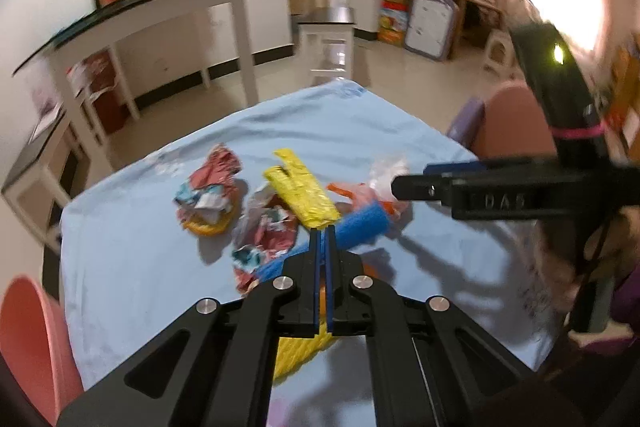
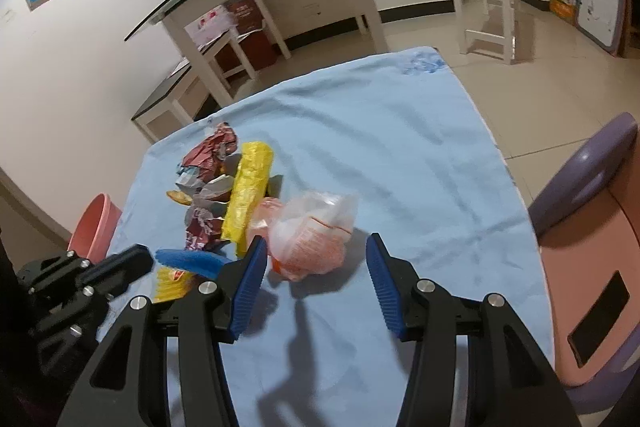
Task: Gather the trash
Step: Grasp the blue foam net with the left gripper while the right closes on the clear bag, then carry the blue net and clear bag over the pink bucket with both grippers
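Jaws of the left gripper (image 1: 323, 233) pinched fully together on a yellow bag (image 1: 301, 195): the plastic runs from beyond the tips back under the jaws, so it is caught along its length, presumably to lift it clear of the heap. A blue sponge (image 1: 362, 225) lies just beyond the tips, touching the bag. Right gripper (image 2: 316, 251) stands open, nothing between its blue pads (image 2: 249, 291), poised just short of a crumpled clear-and-orange bag (image 2: 310, 241), likely its next pick. Rest of the trash, crumpled red wrappers (image 1: 208, 185), sits bunched near the middle of the worktop (image 2: 400, 147) under a pale blue cloth. A pink bin (image 2: 94, 227) at the left edge looks the likely destination.
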Motion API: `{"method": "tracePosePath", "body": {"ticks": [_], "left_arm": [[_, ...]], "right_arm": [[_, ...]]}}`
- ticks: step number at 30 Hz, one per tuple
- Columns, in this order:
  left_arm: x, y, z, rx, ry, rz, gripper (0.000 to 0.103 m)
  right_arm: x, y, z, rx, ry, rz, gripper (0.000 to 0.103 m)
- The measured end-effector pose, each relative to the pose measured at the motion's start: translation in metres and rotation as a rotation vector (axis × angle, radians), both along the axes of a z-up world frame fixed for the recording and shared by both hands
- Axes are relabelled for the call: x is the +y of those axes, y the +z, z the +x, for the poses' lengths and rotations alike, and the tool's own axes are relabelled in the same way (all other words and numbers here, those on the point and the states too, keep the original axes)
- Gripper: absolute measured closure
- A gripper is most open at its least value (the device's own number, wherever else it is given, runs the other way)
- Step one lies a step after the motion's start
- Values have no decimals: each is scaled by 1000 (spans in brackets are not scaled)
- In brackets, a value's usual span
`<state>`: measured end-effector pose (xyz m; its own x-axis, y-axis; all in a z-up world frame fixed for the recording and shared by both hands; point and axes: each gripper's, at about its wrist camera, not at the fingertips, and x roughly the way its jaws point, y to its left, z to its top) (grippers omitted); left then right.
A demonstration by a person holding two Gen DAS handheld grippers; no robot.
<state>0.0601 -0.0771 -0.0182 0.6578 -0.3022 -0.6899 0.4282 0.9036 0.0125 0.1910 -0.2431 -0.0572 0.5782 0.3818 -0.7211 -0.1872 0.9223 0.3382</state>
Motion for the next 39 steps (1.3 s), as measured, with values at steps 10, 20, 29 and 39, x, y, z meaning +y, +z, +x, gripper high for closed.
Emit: {"method": "tracePosePath", "body": {"ticks": [10,20,29,39], "left_arm": [[46,20,-14,33,182,-143,101],[60,9,-10,233,288,-268,94],[50,-2,5,356,299,-450,66],[48,-24,4,436,372,-417,65]], "right_arm": [[10,-4,11,14,63,-8,56],[9,-8,14,16,104,-13,75],[15,-9,2,13,177,-15,76],[40,-11,-12,42,271,16,76]]}}
